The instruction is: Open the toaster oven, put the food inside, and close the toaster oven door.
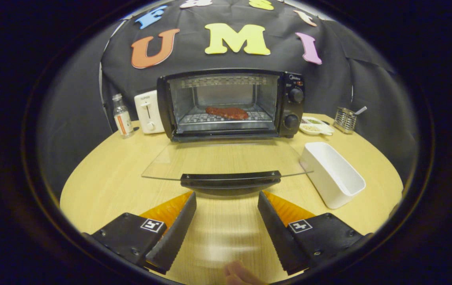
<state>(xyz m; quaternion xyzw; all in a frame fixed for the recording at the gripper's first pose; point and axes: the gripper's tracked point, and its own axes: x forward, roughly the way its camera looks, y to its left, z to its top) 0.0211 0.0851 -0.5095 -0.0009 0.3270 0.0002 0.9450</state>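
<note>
On the worktop [103, 178], toaster oven [231, 103] with glass door [226, 160] folded fully down; food [226, 113] already on the rack inside; hand-held gripper [227, 219] spread wide, holding nothing, just short of the door handle [230, 180]; risk of slipping off the handle and dropping the door.

Wooden table [103, 186] (black cloth wall [368, 79])

At the bottom of the frame the handheld two-finger gripper [227, 198] shows ribbed inner finger faces [175, 233], black screw-fastened mounting blocks carrying square black-and-white markers [152, 225], and a fingertip [238, 274] below centre.
</note>
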